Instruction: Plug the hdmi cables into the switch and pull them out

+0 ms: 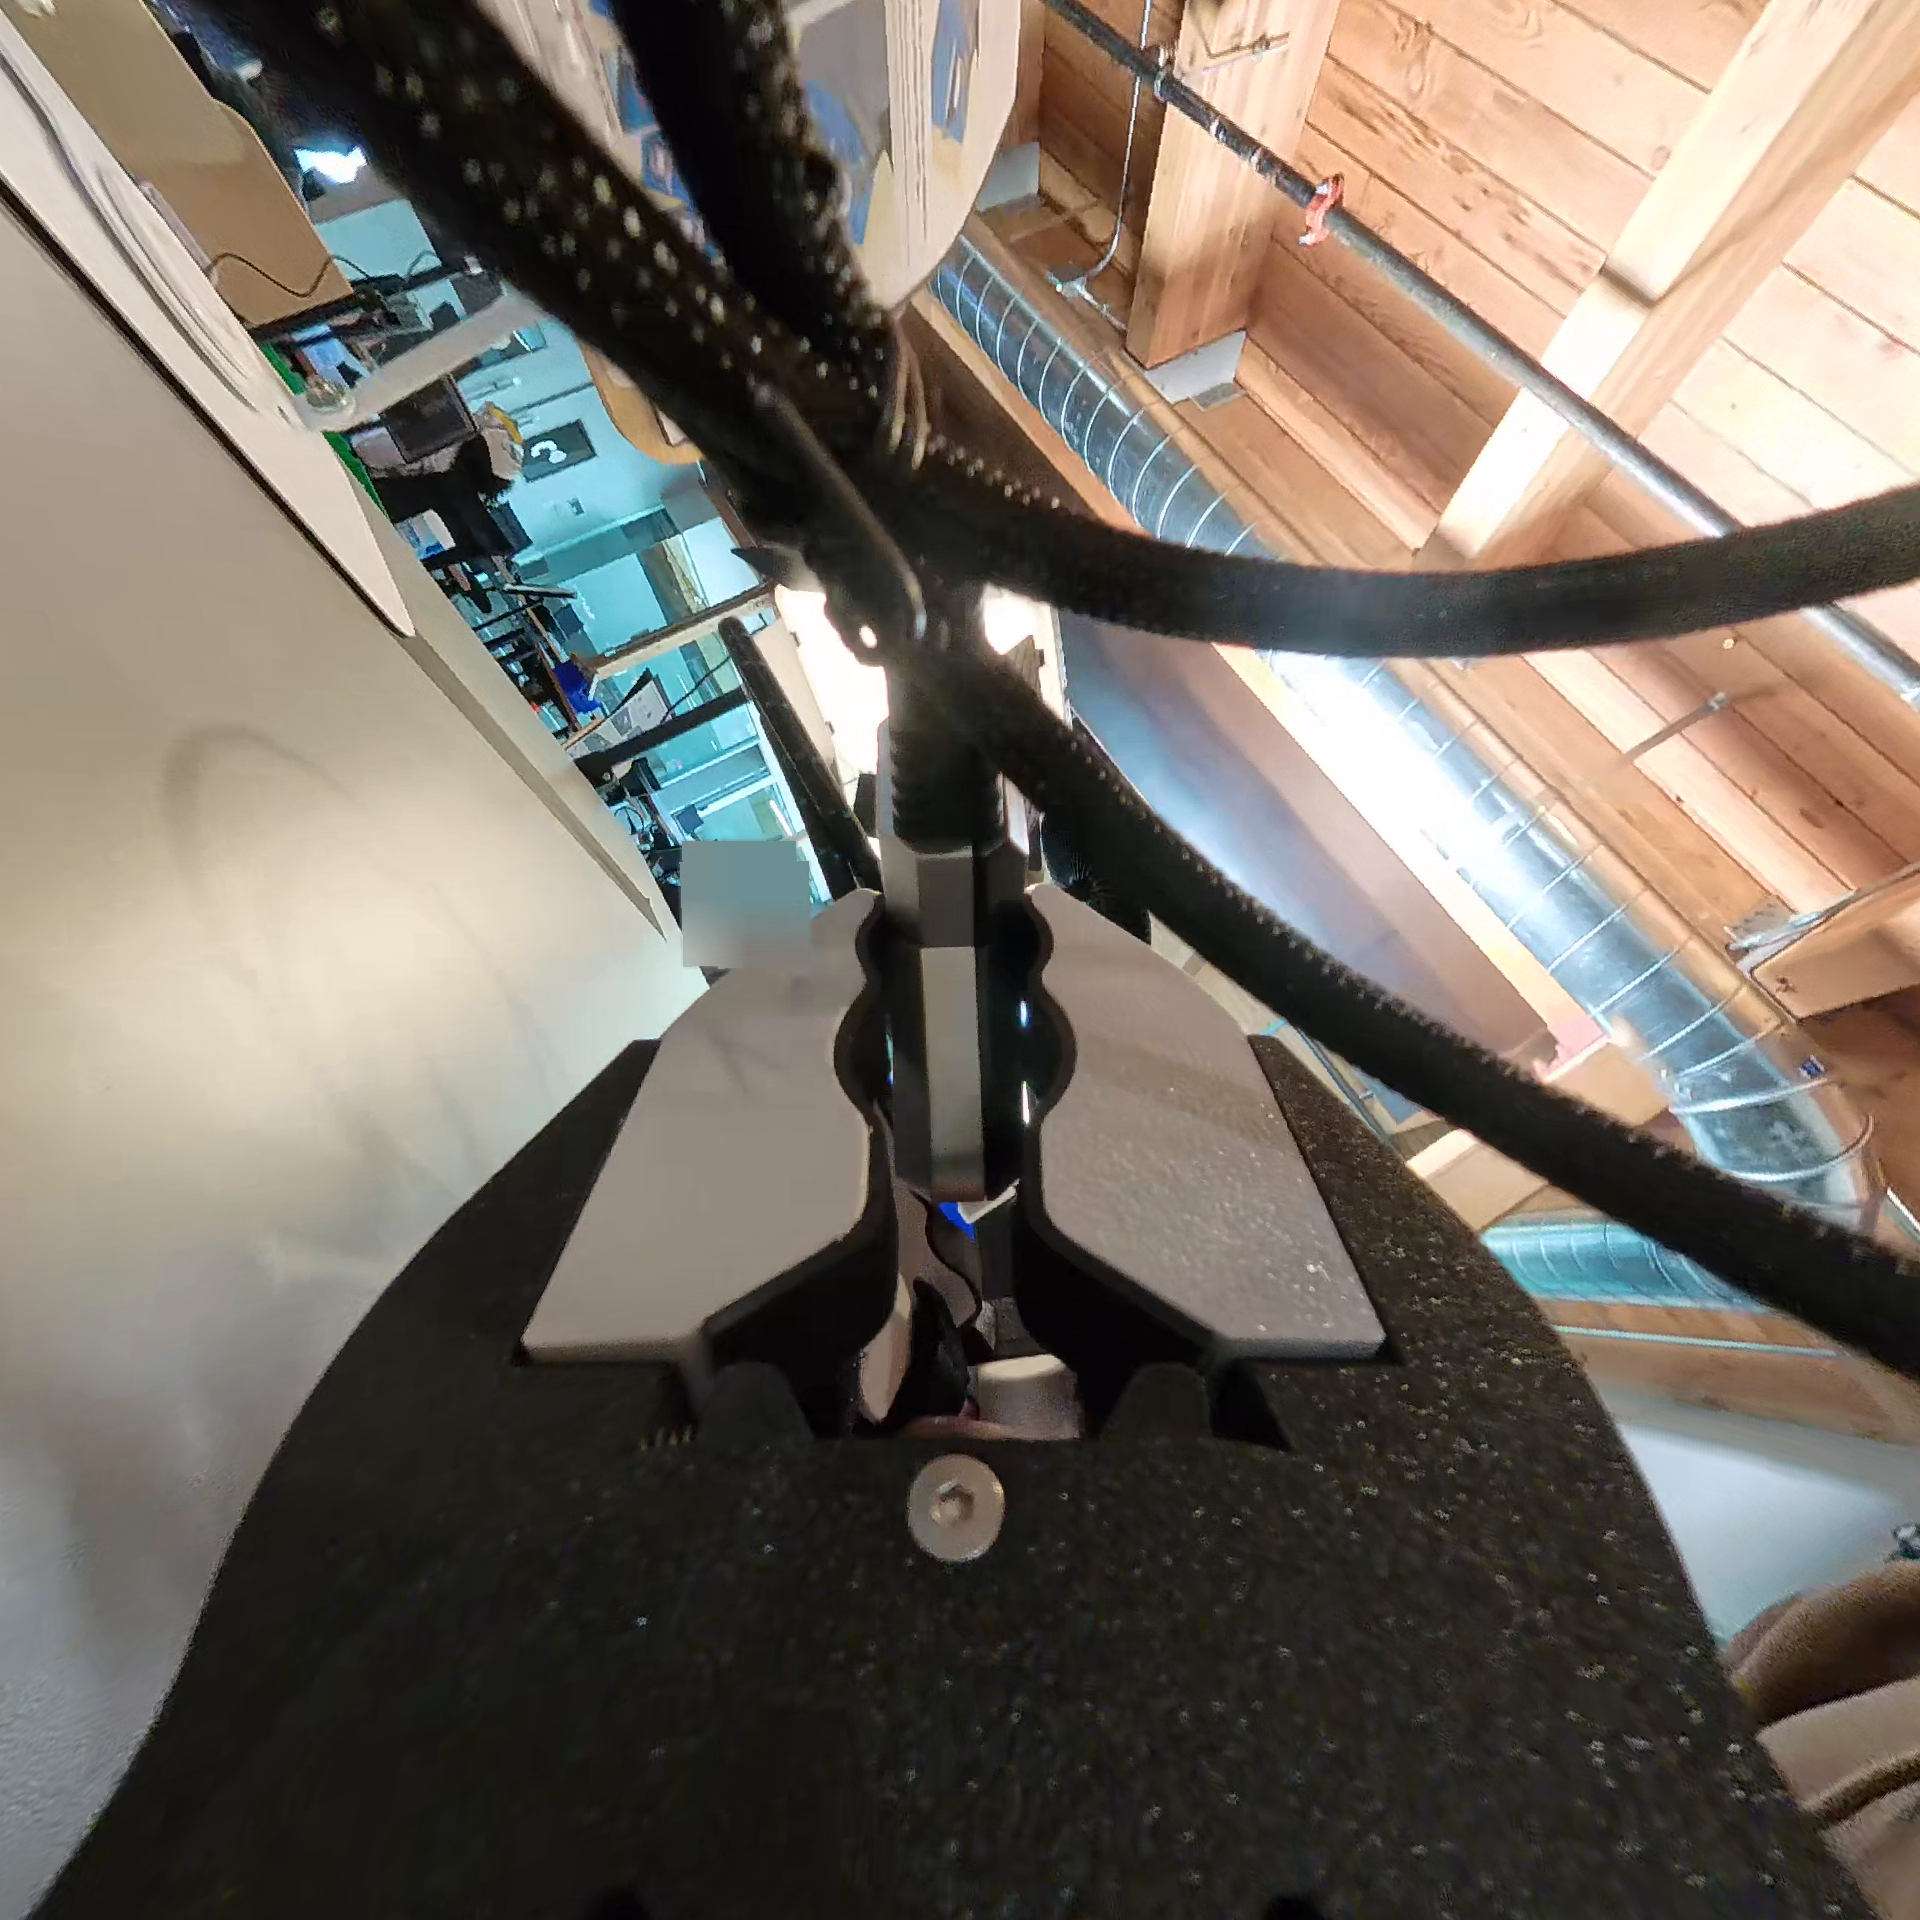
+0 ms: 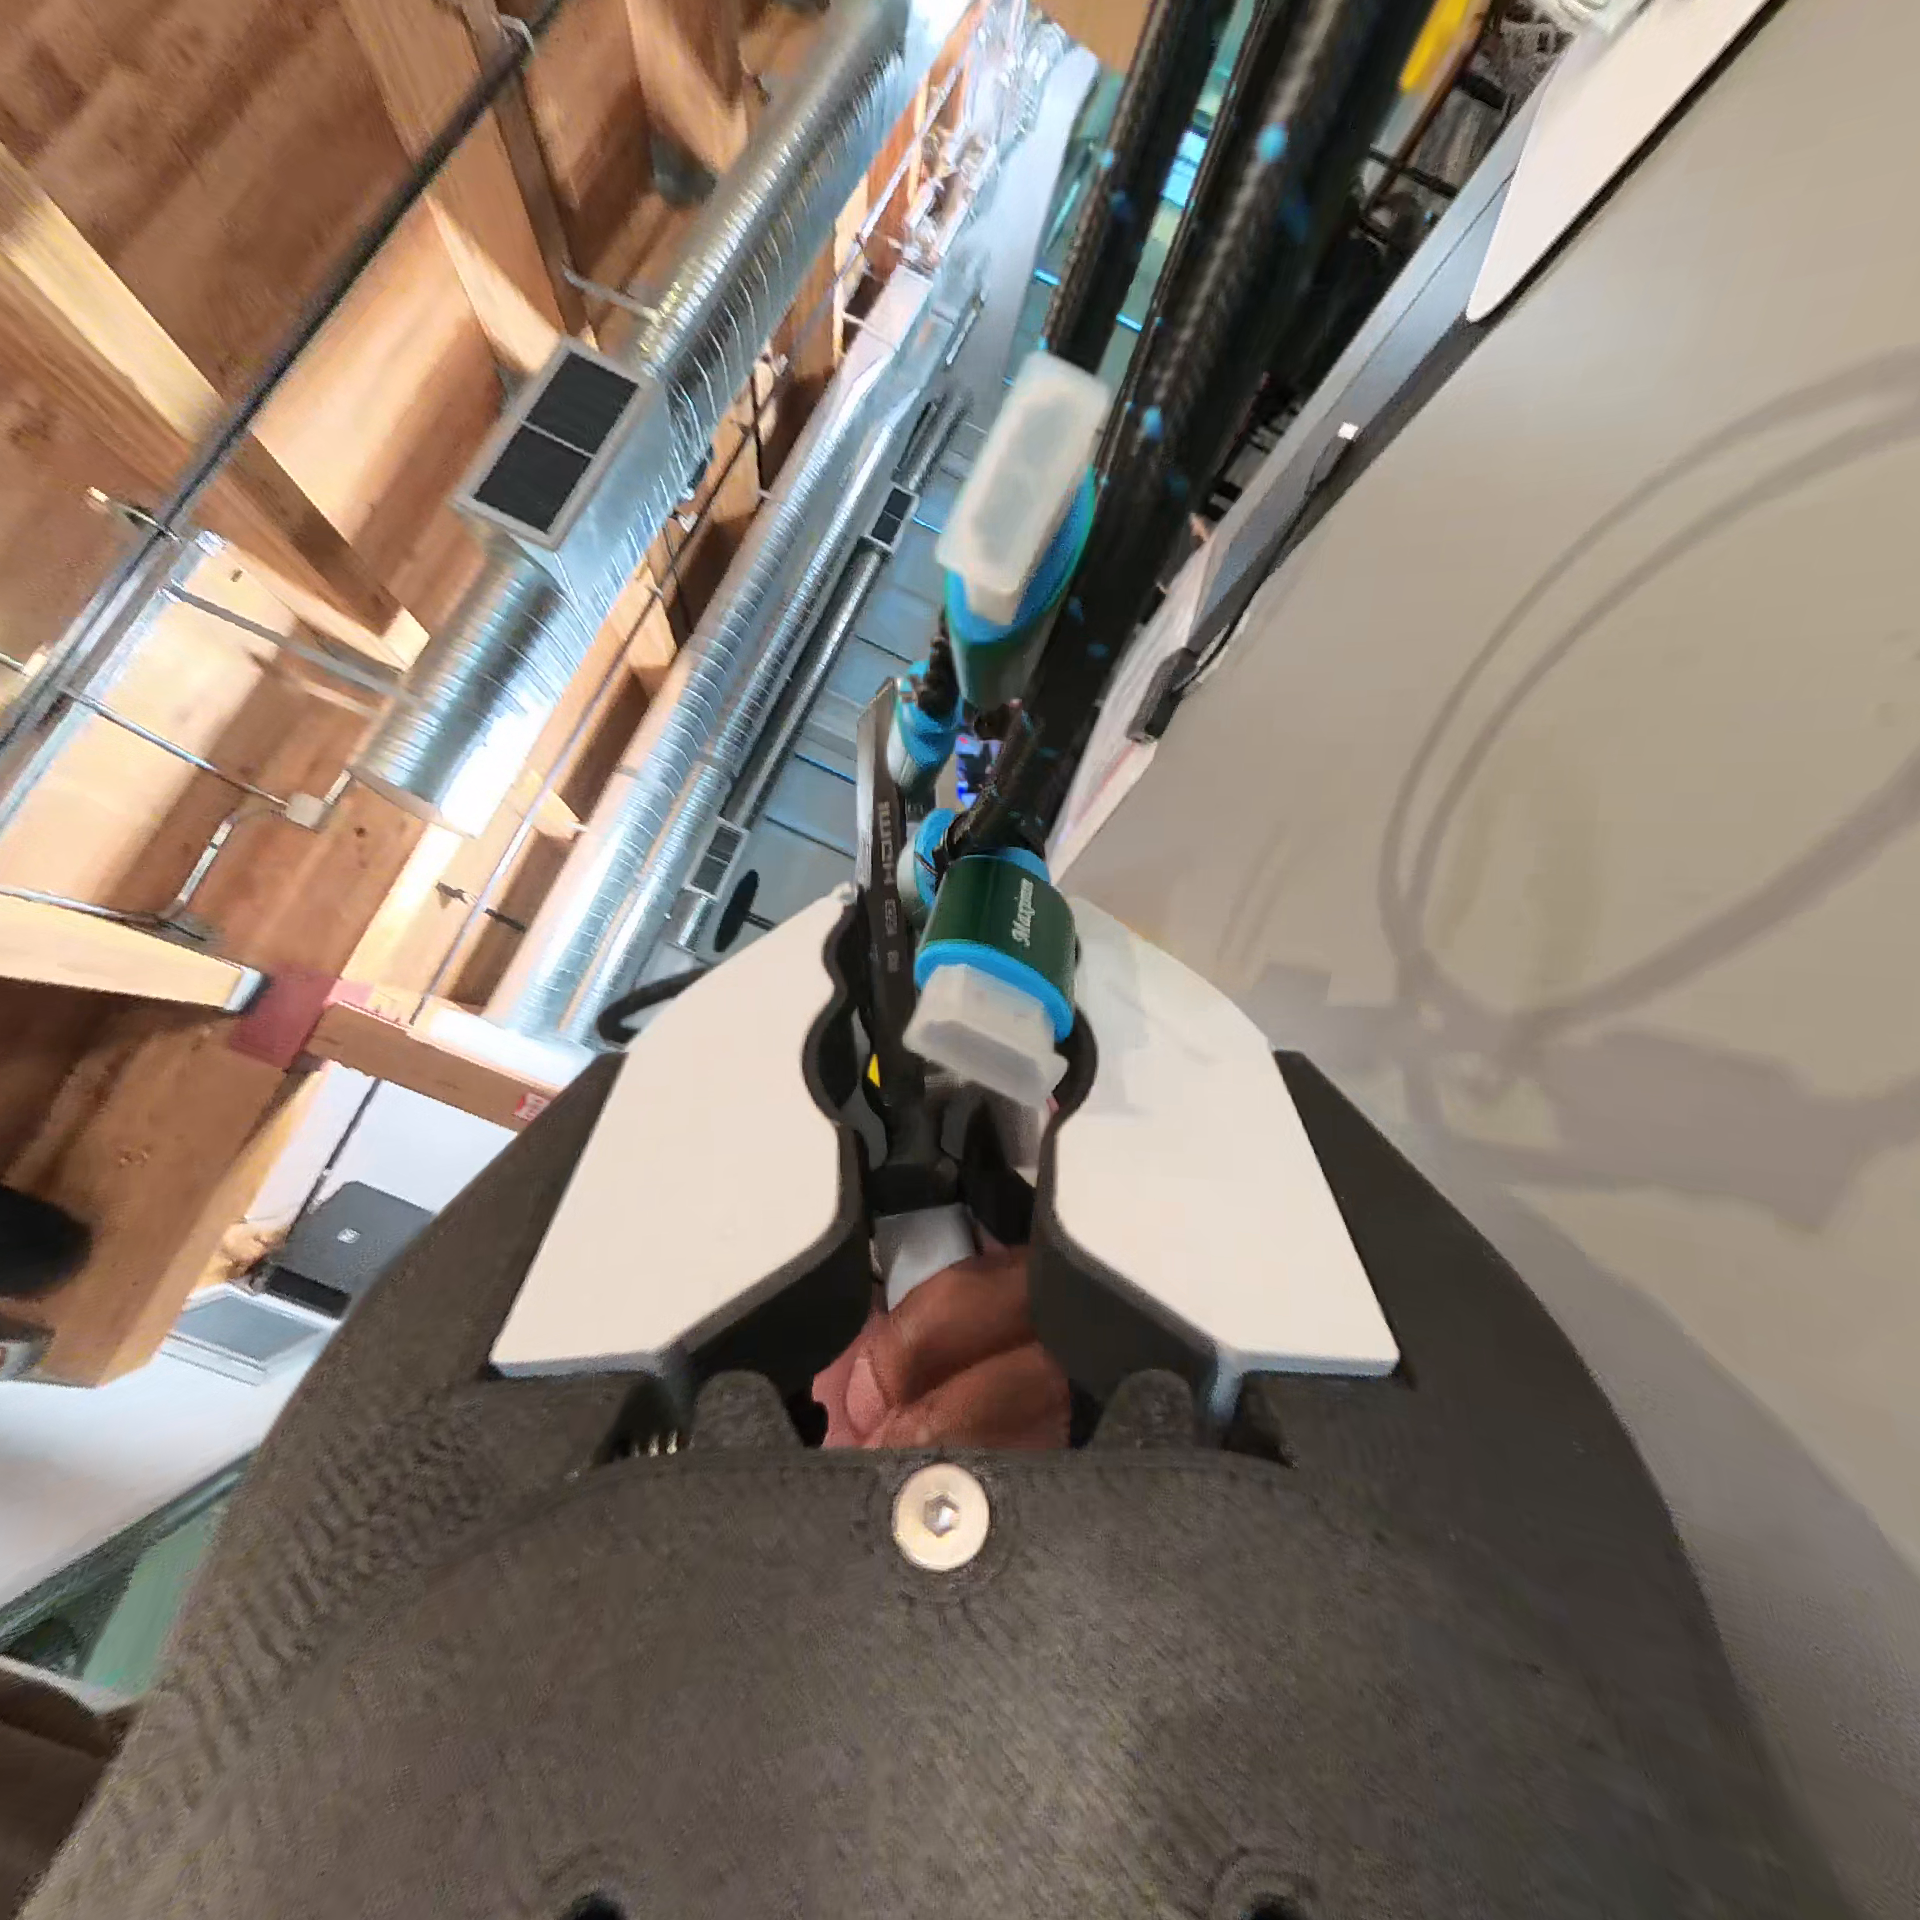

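In the left wrist view my left gripper [image 1: 951, 914] is shut on a grey metal cable plug [image 1: 940, 997] that stands upright between the fingers. A black braided cable [image 1: 1247, 935] runs from the plug and loops across the view. In the right wrist view my right gripper [image 2: 961, 925] is open. A green plug with blue rings and a whitish cap [image 2: 997, 935] lies between its fingers, beside a flat dark strip [image 2: 881, 894] near the left finger. A second capped plug of the same kind [image 2: 1023, 499] hangs farther off on black braided cables [image 2: 1226, 260].
A white panel fills the left of the left wrist view [image 1: 208, 935] and the right of the right wrist view [image 2: 1558, 831], with cable shadows on it. Wooden beams [image 1: 1455, 208] and silver ducts [image 2: 644, 675] lie beyond. A hand [image 2: 935, 1361] shows behind the right gripper's fingers. The left gripper's tips are roughly 4 cm from the right gripper's.
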`<action>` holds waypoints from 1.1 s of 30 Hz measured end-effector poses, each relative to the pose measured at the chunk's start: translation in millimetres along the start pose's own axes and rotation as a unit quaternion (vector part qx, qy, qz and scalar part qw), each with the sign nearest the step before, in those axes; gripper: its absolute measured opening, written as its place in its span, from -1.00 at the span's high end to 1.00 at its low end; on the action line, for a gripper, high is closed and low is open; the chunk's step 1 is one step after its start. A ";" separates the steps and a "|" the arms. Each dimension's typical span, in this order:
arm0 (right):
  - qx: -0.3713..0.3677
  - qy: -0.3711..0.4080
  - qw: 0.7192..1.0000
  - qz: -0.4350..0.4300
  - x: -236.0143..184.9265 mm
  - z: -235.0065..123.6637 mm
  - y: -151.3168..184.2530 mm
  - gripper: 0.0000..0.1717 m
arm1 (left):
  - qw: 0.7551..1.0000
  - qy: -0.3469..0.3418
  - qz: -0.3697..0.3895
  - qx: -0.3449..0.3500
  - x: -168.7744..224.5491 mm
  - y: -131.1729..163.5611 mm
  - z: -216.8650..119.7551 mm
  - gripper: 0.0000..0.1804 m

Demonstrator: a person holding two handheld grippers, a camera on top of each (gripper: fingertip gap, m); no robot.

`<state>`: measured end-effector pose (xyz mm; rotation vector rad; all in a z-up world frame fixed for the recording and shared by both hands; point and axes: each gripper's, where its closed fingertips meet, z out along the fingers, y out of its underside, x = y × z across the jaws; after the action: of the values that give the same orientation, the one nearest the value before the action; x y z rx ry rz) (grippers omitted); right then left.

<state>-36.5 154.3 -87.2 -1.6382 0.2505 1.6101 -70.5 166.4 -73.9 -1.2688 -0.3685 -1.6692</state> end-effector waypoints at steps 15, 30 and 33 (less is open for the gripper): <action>0.013 -0.057 0.997 0.045 -6.3 -13.1 -16.3 0.88 | 0.988 0.030 -0.046 -0.145 4.8 29.4 4.7 0.77; -0.044 -0.075 0.994 0.063 -8.4 -14.2 -14.6 0.88 | 0.983 0.034 -0.043 -0.174 8.3 35.3 2.1 0.77; -0.046 -0.072 0.994 0.070 -6.4 -14.3 -15.2 0.88 | 0.983 0.027 -0.041 -0.176 6.6 36.7 2.6 0.77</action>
<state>-17.2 152.5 -77.3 -1.5944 0.2240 1.8615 -38.8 147.2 -78.1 -1.4769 -0.0928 -1.8924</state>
